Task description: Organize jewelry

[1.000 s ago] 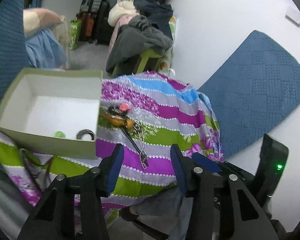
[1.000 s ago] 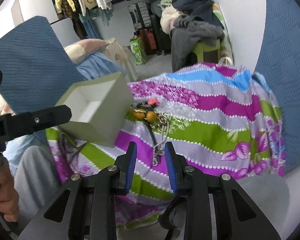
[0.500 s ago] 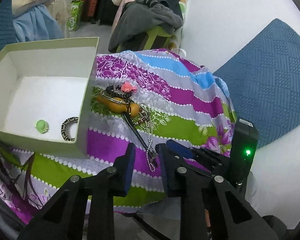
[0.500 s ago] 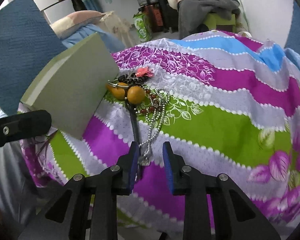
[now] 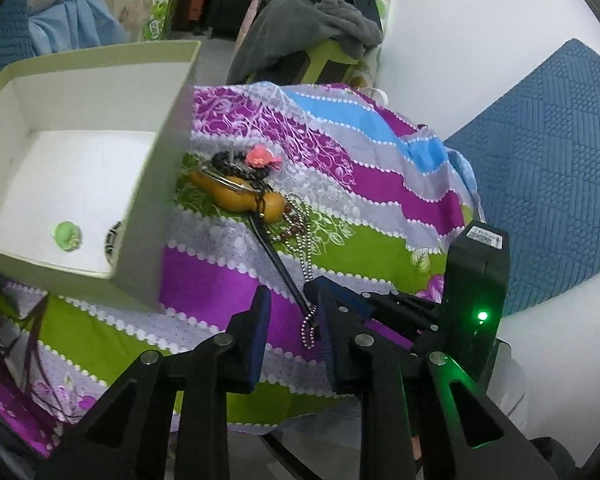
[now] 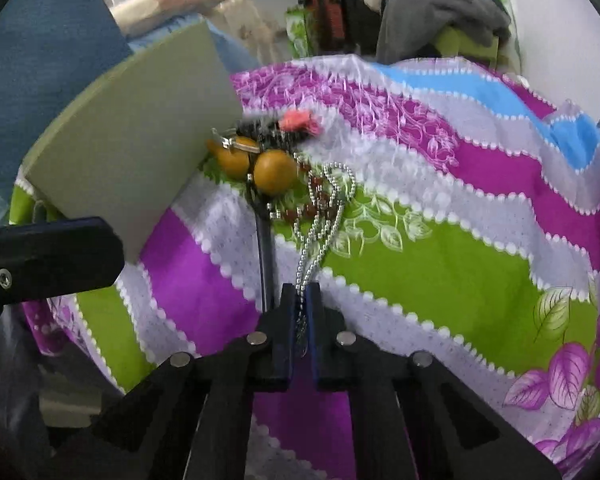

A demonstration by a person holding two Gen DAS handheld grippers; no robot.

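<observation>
Desk: striped cloth [image 6: 440,272] — box [image 5: 168,168] ahead-left.
Right hand-held gripper [image 6: 300,312]: clamped on bead chain [image 6: 320,232].
Left hand-held gripper [image 5: 290,312]: parted — chain's end between.

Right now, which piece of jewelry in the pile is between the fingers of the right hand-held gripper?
The silver ball chain. Its lower end sits between the closed fingers of the right hand-held gripper; the red bead string and pink flower lie farther away.

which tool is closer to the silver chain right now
Right. The right tool has its fingers closed on the near end of the silver chain. The left tool is open, with that chain end lying between its fingers.
</observation>
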